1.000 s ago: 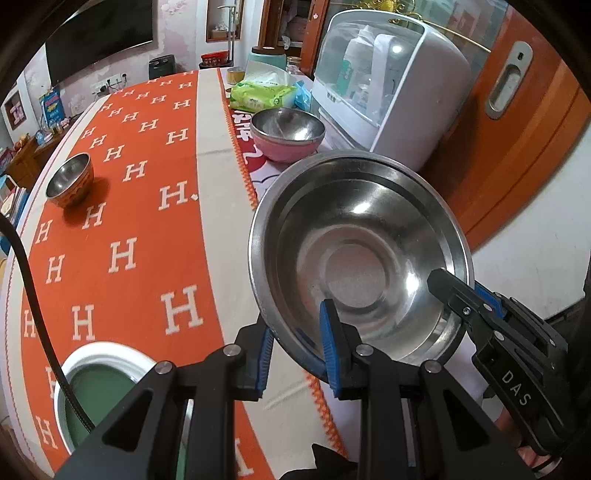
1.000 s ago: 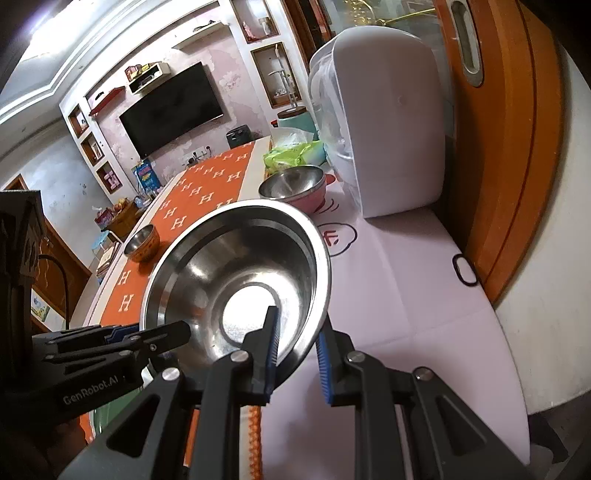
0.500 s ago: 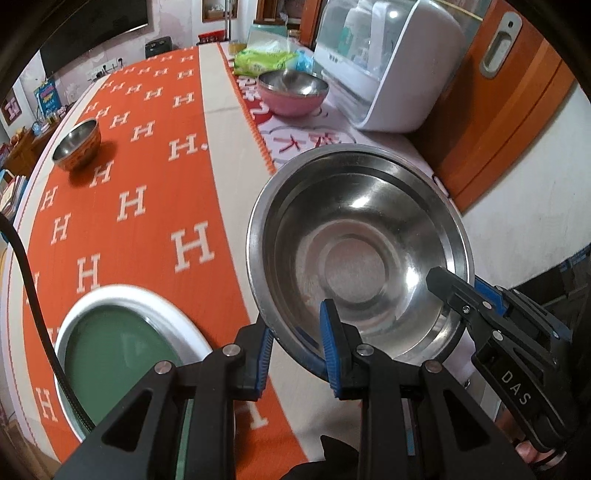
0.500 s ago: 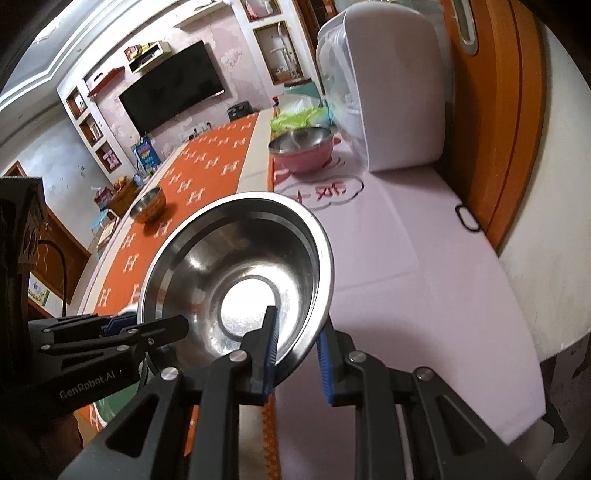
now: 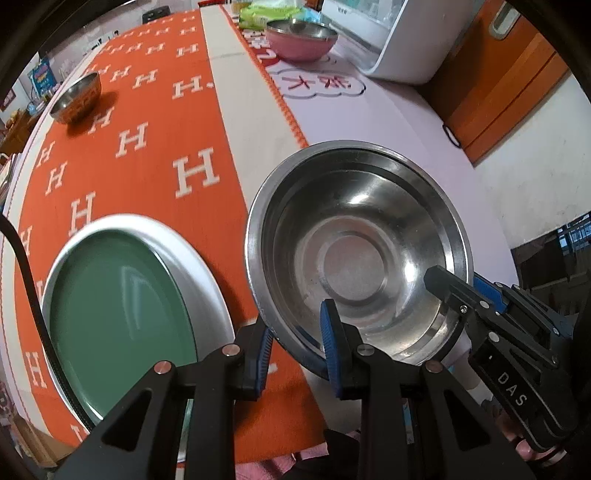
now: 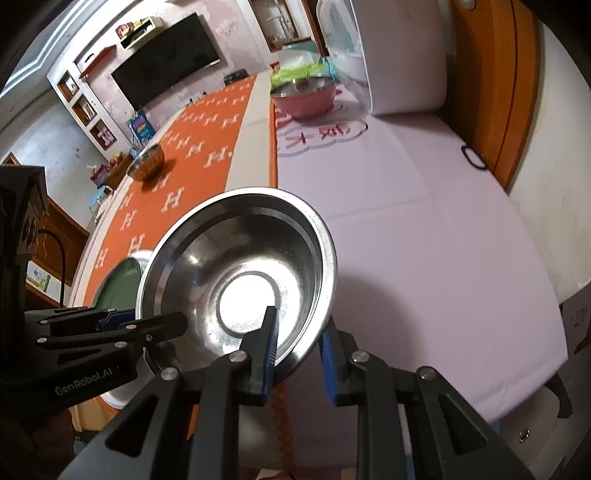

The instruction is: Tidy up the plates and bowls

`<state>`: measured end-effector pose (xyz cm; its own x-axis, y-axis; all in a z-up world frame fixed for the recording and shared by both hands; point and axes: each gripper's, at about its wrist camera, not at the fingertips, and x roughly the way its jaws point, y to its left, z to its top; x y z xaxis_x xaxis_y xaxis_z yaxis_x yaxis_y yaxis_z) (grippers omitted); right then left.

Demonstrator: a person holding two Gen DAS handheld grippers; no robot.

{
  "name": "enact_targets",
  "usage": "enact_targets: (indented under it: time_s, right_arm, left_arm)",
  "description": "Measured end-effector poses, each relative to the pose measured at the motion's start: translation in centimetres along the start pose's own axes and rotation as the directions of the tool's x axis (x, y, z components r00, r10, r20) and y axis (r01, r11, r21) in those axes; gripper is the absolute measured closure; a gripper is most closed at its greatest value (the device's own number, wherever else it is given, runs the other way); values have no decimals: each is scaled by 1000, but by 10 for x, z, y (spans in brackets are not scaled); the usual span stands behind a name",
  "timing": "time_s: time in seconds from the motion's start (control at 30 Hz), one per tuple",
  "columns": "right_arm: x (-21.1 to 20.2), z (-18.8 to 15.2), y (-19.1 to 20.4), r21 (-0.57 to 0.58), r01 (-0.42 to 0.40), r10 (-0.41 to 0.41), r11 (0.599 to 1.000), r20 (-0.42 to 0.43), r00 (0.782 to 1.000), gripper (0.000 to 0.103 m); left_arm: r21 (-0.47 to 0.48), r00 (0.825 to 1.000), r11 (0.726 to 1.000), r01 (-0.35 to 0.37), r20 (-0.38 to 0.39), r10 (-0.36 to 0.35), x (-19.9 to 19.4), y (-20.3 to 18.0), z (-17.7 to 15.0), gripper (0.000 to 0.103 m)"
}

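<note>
stretching away under everything, the table (image 5: 388, 122) is wearing an orange cloth with white h letters (image 5: 122, 155) on its left side and a pale pink mat (image 6: 424, 229) on its right. on the far right a white appliance (image 5: 402, 40) is standing by the orange door. near the left edge of the table a green plate with a white rim (image 5: 122, 306) is lying flat on the orange cloth.

i am holding the big steel bowl (image 5: 354, 251) up over the near edge of the table, just right of the plate, tilted so its inside is facing me. my left gripper (image 5: 295, 343) is pinching the bowl's near rim, one blue pad inside and one outside. my right gripper (image 6: 297, 349) is pinching the rim on the right side in the same way, one finger inside the bowl and one outside.

farther off, a pink bowl with a steel lining (image 5: 301, 38) is sitting on the pink mat beside the appliance, with a green packet (image 5: 266, 13) just behind it. a small steel bowl (image 5: 75, 98) is sitting alone on the far left of the orange cloth, well apart from the rest.
</note>
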<state>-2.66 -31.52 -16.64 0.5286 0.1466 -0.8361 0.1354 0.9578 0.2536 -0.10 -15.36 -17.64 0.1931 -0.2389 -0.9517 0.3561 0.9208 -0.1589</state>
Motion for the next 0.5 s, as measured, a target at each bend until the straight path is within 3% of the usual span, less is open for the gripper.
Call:
enact_targets:
  time_s: [0.5]
  right_arm:
    - [14, -20, 5, -15, 3, -4, 1000, -73, 997, 79]
  left_arm:
    - [-13, 998, 1000, -24, -62, 23, 18, 4, -17, 79]
